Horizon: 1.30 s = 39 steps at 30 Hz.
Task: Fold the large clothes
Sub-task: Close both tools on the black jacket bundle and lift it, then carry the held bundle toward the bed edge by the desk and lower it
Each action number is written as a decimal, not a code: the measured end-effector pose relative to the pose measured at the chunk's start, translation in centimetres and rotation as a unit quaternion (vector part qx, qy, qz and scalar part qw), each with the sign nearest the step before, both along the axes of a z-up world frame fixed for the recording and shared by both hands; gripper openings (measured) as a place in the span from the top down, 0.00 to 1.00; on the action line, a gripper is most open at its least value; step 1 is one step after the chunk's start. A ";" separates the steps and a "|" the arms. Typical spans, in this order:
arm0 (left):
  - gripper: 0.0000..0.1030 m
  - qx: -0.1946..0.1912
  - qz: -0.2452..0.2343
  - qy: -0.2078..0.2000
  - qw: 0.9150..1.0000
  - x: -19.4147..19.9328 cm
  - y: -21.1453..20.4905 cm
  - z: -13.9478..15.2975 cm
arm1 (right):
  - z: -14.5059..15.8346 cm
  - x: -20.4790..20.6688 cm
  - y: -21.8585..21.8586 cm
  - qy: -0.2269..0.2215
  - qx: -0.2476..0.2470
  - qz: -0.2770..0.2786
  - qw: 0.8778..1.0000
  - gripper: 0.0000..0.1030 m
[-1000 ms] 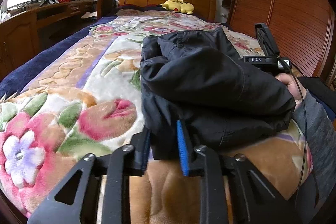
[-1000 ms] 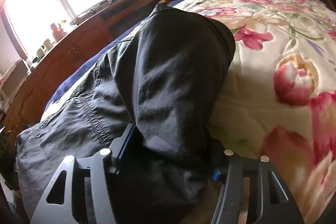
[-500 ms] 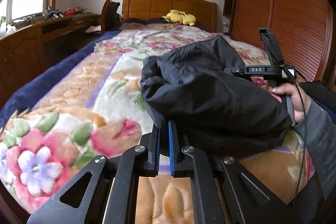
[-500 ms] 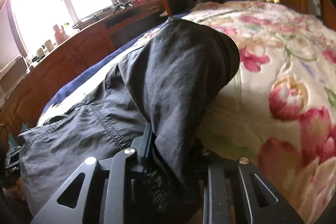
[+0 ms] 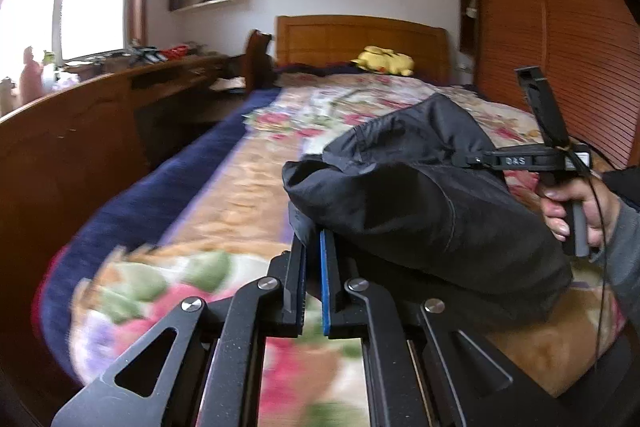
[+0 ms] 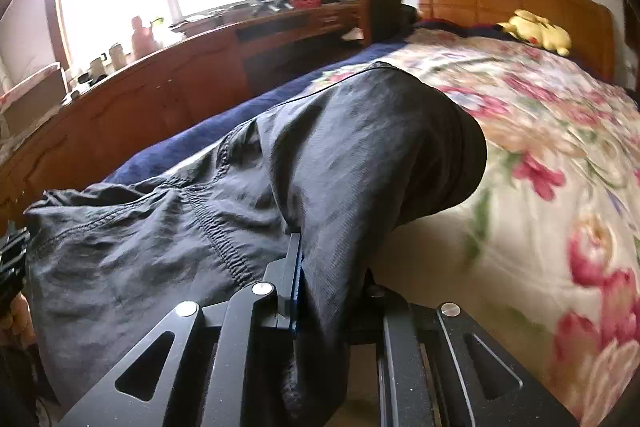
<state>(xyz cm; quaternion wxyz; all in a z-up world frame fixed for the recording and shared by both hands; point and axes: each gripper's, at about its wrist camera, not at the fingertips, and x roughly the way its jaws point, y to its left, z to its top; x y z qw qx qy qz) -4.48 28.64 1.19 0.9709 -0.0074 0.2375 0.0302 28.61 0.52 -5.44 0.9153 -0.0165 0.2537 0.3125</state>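
A black garment (image 5: 424, 203) is held above the bed (image 5: 248, 179), pinched by the left gripper (image 5: 313, 247) and right gripper (image 6: 320, 267). It is judged light, limp and slippery; hems are best gripped.

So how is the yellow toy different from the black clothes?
The yellow plush toy is small and bright; the black garment is big and dark. The toy lies far off by the headboard, while the garment is close to the cameras. Nothing touches the toy, but the garment is pinched by the left gripper and the right gripper. Both are soft things on the flowery blanket.
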 end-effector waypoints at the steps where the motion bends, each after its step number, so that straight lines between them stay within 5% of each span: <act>1: 0.94 0.002 0.010 -0.002 1.000 -0.1 1.2 0.1 | 0.3 0.1 1.2 -0.003 -0.003 0.006 1.000 0.87; 15: 0.94 0.015 0.165 -0.013 0.986 -4.8 18.0 -0.6 | 2.9 3.3 23.1 -0.033 -0.041 0.101 0.993 0.87; 26: 0.94 0.024 0.223 0.023 0.974 -7.7 23.2 -4.2 | 1.6 6.6 33.4 -0.050 -0.090 0.137 0.985 0.86; 29: 0.94 0.021 0.224 0.025 0.974 -8.3 23.1 -5.0 | 0.2 7.1 34.2 -0.049 -0.138 0.118 0.982 0.81; 34: 0.89 0.022 0.231 0.024 0.972 -9.0 22.9 -4.6 | -0.3 9.3 32.5 -0.031 -0.141 0.095 0.985 0.50; 39: 0.61 0.027 0.226 0.000 0.974 -10.7 21.8 -3.0 | -0.8 9.7 29.8 -0.047 -0.132 0.079 0.987 0.34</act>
